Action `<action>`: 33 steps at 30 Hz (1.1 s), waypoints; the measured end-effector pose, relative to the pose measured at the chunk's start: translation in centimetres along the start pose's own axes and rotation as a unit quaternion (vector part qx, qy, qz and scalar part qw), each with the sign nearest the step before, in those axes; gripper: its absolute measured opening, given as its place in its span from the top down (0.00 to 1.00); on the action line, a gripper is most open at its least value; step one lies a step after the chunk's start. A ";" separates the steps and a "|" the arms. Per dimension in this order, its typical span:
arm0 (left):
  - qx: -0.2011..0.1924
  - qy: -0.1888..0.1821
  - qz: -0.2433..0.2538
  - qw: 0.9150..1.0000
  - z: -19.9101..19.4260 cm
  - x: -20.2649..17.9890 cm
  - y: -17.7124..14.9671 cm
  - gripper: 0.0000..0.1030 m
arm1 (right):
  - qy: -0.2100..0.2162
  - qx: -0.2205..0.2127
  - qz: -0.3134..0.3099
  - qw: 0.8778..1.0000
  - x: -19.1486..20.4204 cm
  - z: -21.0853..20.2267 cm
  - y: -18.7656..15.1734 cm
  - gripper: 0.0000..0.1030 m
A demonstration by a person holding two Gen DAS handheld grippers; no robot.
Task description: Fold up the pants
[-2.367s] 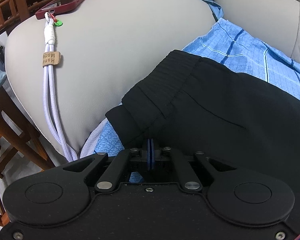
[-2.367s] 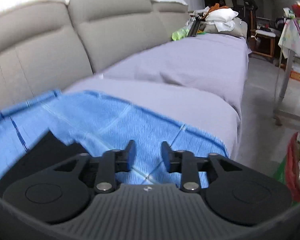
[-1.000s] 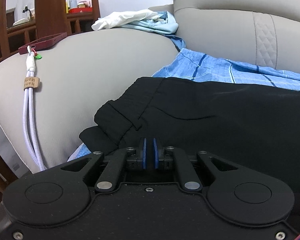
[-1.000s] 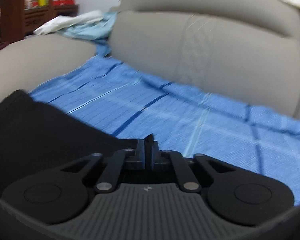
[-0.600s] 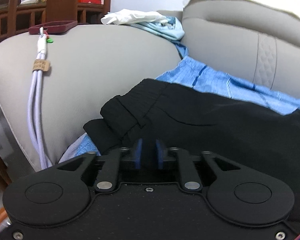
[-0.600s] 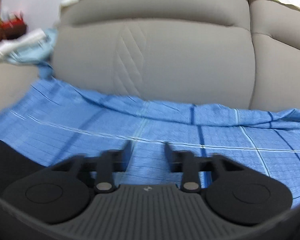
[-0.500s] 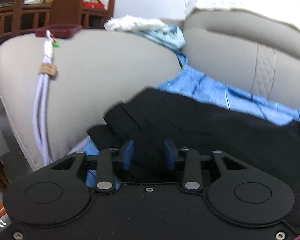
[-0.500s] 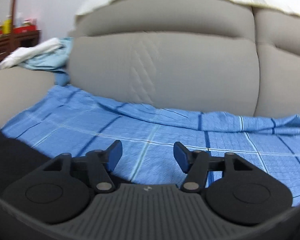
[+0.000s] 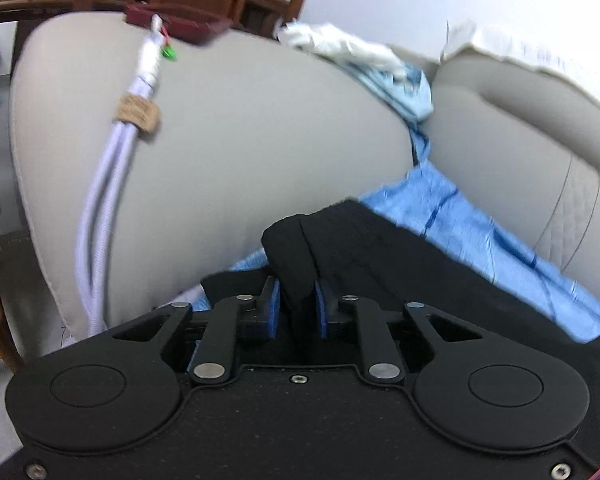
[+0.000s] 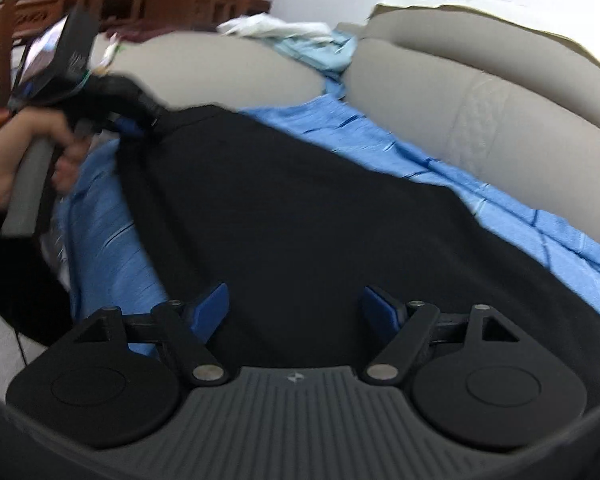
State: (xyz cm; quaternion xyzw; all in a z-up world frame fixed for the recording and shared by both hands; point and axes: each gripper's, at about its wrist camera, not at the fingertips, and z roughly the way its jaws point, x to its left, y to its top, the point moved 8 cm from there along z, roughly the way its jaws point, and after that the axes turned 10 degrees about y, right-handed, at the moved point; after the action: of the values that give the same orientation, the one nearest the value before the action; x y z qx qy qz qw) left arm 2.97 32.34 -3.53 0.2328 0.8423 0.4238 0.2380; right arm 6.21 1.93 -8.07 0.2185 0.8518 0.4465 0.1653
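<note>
**Left fingers closing on the waistband, right fingers spreading over the cloth**

The left gripper (image 9: pixel 296 304) points slightly downward at the sofa's armrest end, and its blue-padded fingers (image 9: pixel 273 307) are closing, with a bunched fold of the black pants (image 9: pixel 380 272) pinched between them at the waistband corner. In the right wrist view a person's hand (image 10: pixel 24 148) wraps the grey handle of that left gripper (image 10: pixel 134 126), which lifts the waistband off the seat.

The right gripper (image 10: pixel 294 306) is tipped downward over the middle of the pants (image 10: pixel 300 220); its fingers (image 10: pixel 210 306) are opening, spread wide, with black fabric lying below the gap and neither pad pressing it.

The pants lie spread across a blue checked sheet (image 9: pixel 480 236) on the beige sofa (image 9: pixel 240 152).

A dark red phone case (image 9: pixel 180 26) rests on the armrest, a lilac cord (image 9: pixel 100 208) hanging from it. A tan tag (image 9: pixel 137 112) on the cord carries writing, too blurred to read.
</note>
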 end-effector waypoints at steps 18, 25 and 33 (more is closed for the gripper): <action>-0.028 -0.015 0.025 0.999 -3.8 1.2 1.9 0.88 | -0.034 -0.008 -0.022 0.999 2.3 0.9 1.8 0.90; 0.018 0.032 0.086 0.996 -2.1 1.1 -0.4 0.86 | 0.002 0.004 0.017 1.000 3.2 -0.2 0.4 0.84; 0.027 0.064 0.112 0.991 -0.7 0.7 -1.1 0.83 | -0.039 0.000 0.054 0.998 -0.5 -2.8 -2.3 0.44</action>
State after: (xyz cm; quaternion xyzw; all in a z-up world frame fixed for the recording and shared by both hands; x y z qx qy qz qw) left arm 1.83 31.72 -4.17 0.3044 0.8354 0.4393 0.1285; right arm 4.81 -1.46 -8.44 0.2812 0.8318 0.4457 0.1745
